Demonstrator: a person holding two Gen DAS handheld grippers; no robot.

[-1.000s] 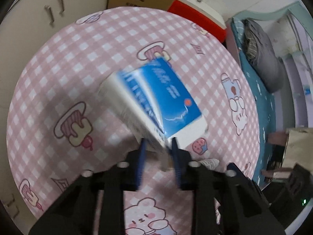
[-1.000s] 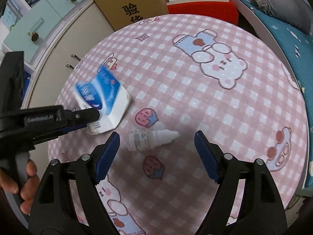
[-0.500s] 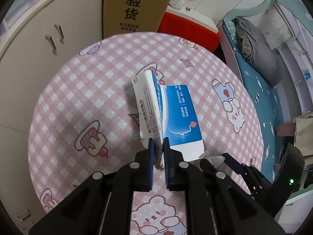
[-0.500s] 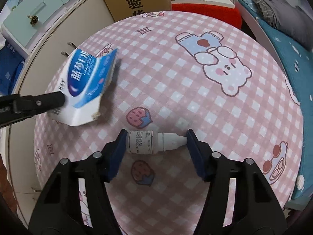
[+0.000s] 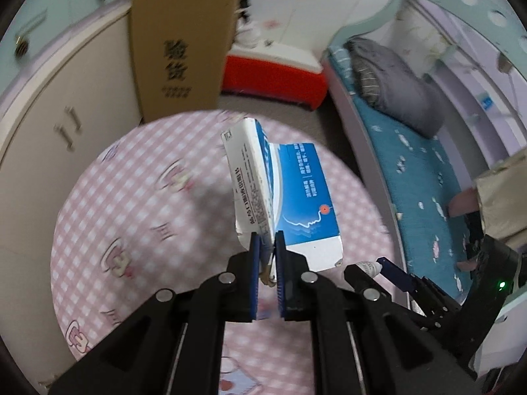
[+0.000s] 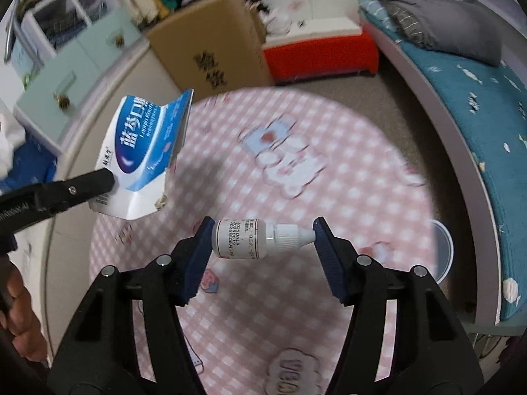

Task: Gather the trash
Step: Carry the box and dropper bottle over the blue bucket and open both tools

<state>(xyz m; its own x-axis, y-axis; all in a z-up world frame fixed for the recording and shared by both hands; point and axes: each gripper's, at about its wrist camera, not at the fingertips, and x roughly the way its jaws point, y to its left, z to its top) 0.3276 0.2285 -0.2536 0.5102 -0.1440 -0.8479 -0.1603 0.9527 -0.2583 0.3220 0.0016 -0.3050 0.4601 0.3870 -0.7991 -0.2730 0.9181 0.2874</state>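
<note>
Clearly, parts of your view are lost: the pink checked tablecloth [image 6: 346, 197] is smeared by motion blur in both wrist views, its cartoon prints are hard to read, and the small print on the dropper bottle [image 6: 260, 238] is too fine to make out. Your left gripper [image 5: 267, 240], at lower centre of its view, has its blue pads nearly together, pinching the torn lower edge of a flattened blue-and-white medicine box [image 5: 283, 197], which stands tilted above the cloth, clear of it. In the right wrist view that box [image 6: 145, 154] hangs at centre left, clamped by the black finger [image 6: 75, 191] coming in from the left edge; your bare hand [image 6: 23, 316] is half cut off at lower left. Your right gripper [image 6: 262, 238] holds the bottle lengthwise, base against one pad and nozzle tip against the other, lifted above the table. Behind, at the top of the frame, stand a cardboard carton [image 6: 214, 52], a red storage box [image 6: 322, 56] and, at right, a bed with a teal sheet [image 6: 477, 98] and grey bedding [image 6: 438, 23].
</note>
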